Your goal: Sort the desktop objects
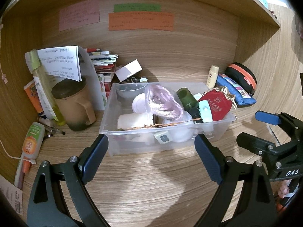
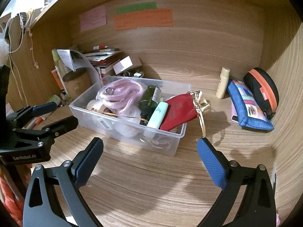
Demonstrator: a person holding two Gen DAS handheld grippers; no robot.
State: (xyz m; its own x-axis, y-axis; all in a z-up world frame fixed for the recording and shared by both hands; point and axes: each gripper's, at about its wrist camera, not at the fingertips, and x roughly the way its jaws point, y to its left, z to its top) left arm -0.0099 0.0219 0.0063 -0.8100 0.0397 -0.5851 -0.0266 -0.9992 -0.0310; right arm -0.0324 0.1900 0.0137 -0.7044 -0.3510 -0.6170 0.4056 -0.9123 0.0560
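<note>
A clear plastic bin (image 1: 219,130) (image 2: 176,143) sits mid-desk, filled with a pink rope (image 1: 164,102) (image 2: 121,94), a dark green bottle (image 1: 186,95) (image 2: 149,99), a mint tube (image 1: 205,111) (image 2: 158,117), a red pouch with gold trim (image 1: 215,104) (image 2: 178,111) and white items. My left gripper (image 1: 151,157) is open and empty just in front of the bin. My right gripper (image 2: 149,158) is open and empty, in front of the bin's right corner; it also shows in the left wrist view (image 1: 255,128).
Right of the bin lie a cream bottle (image 1: 212,75) (image 2: 223,82), a blue pouch (image 1: 236,90) (image 2: 248,107) and a black-orange case (image 1: 242,75) (image 2: 263,90). Left stand a brown mug (image 1: 73,104), a yellow spray bottle (image 1: 43,87), papers, tubes and a white box (image 1: 128,70).
</note>
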